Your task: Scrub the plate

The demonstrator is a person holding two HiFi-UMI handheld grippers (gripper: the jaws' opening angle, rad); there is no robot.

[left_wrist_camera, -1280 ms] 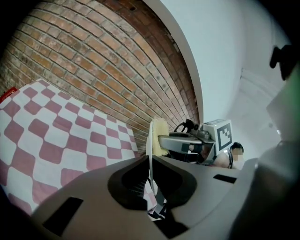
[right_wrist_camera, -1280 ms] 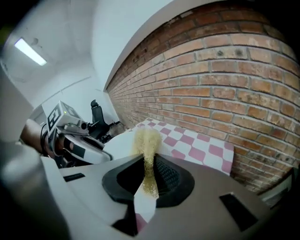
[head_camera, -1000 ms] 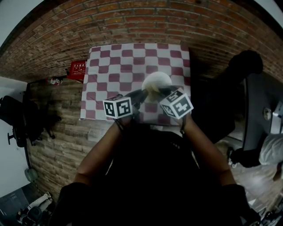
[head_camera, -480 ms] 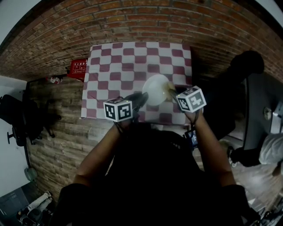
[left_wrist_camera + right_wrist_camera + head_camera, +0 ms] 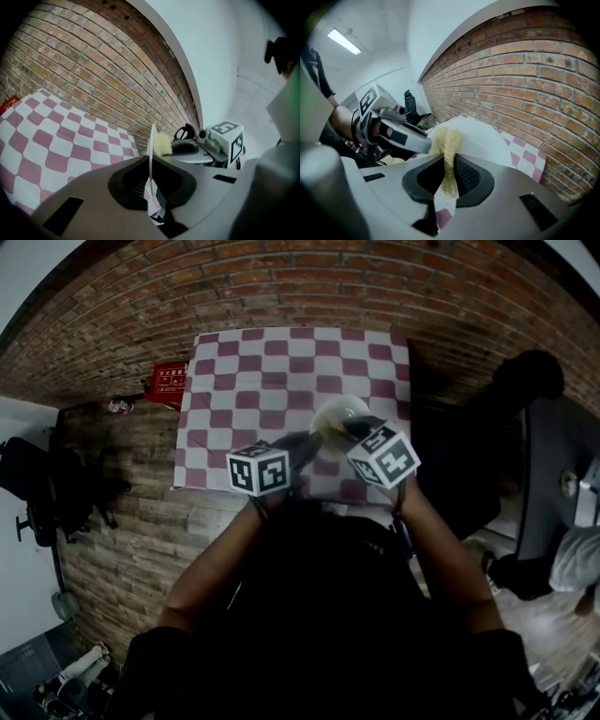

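A white plate (image 5: 336, 412) is held tilted above the chequered table (image 5: 244, 371). My left gripper (image 5: 312, 441) is shut on its near rim; in the left gripper view the plate (image 5: 151, 145) stands edge-on between the jaws of my left gripper (image 5: 151, 177). My right gripper (image 5: 351, 427) is shut on a yellow sponge (image 5: 447, 143) that presses against the plate (image 5: 485, 140) face. In the right gripper view the sponge sits pinched in my right gripper (image 5: 449, 172), with the left gripper (image 5: 401, 136) just left of it. The sponge (image 5: 162, 144) also shows beside the plate's rim.
The pink-and-white cloth covers a table against a brick wall (image 5: 309, 277). A red box (image 5: 167, 382) lies on the floor at the table's left. A black chair (image 5: 37, 488) stands farther left, and dark furniture (image 5: 553, 474) is on the right.
The right gripper with the sponge swung out to the plate's right edge, then came back left across the plate face. The left gripper stayed put, holding the plate.
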